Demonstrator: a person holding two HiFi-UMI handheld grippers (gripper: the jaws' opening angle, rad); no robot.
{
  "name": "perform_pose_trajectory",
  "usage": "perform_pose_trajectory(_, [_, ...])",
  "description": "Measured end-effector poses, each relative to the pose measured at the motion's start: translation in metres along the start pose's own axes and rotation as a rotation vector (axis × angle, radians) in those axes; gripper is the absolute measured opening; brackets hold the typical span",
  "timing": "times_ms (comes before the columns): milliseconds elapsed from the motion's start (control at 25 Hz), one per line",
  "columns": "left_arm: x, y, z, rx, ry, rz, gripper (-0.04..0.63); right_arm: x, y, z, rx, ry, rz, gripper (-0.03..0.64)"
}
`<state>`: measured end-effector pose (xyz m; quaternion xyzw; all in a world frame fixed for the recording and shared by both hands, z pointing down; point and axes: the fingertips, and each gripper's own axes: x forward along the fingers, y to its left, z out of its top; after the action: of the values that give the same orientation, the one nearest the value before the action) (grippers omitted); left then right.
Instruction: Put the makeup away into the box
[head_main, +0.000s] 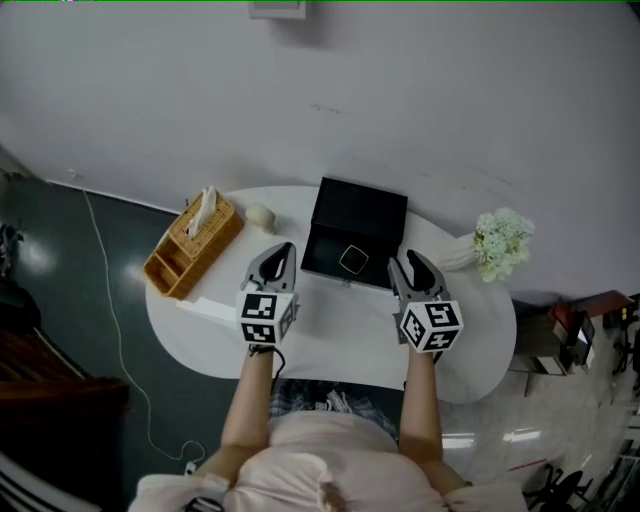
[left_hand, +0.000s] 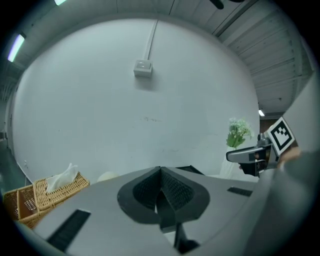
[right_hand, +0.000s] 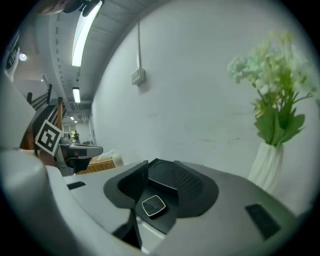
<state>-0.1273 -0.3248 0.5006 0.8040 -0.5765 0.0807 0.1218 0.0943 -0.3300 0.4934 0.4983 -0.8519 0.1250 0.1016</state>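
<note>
Makeup compact (head_main: 351, 258) lies flat inside the open black box (head_main: 358, 212), just ahead and inward of the right hand-held gripper (head_main: 408, 262). Its jaws are narrowly apart and empty, so the load is probably delivered. Left hand-held gripper (head_main: 284, 250) has its jaws together, idle, over the desk (head_main: 330, 340).

The left gripper view's dark rim is cutting off the wicker basket (left_hand: 30, 200). The right gripper (right_hand: 161, 167) is hiding the vase (right_hand: 267, 160) at its base; the flowers (right_hand: 270, 75) are blurring.
</note>
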Motion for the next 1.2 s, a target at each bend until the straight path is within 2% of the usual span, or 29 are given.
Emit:
perform_pose_trajectory(280, [-0.02,-0.022,0.035,0.052,-0.077,-0.053,0.025,-0.061,-0.017,0.027,-0.035,-0.168,-0.127,0.017])
perform_pose_trajectory(720, [-0.036,-0.034,0.047,0.06,-0.123,-0.067,0.025,-0.122,-0.041,0.03,-0.036,-0.258,-0.245,0.017])
perform_pose_trajectory(920, [-0.04,-0.04,0.047,0.07,-0.126,-0.076,0.025,-0.132,-0.045,0.026,-0.078,-0.243,-0.289,0.014])
perform_pose_trajectory(1200, [-0.043,-0.043,0.045,0.059,-0.122,-0.075,0.025,-0.137,-0.047,0.021,-0.077,-0.227,-0.299,0.014])
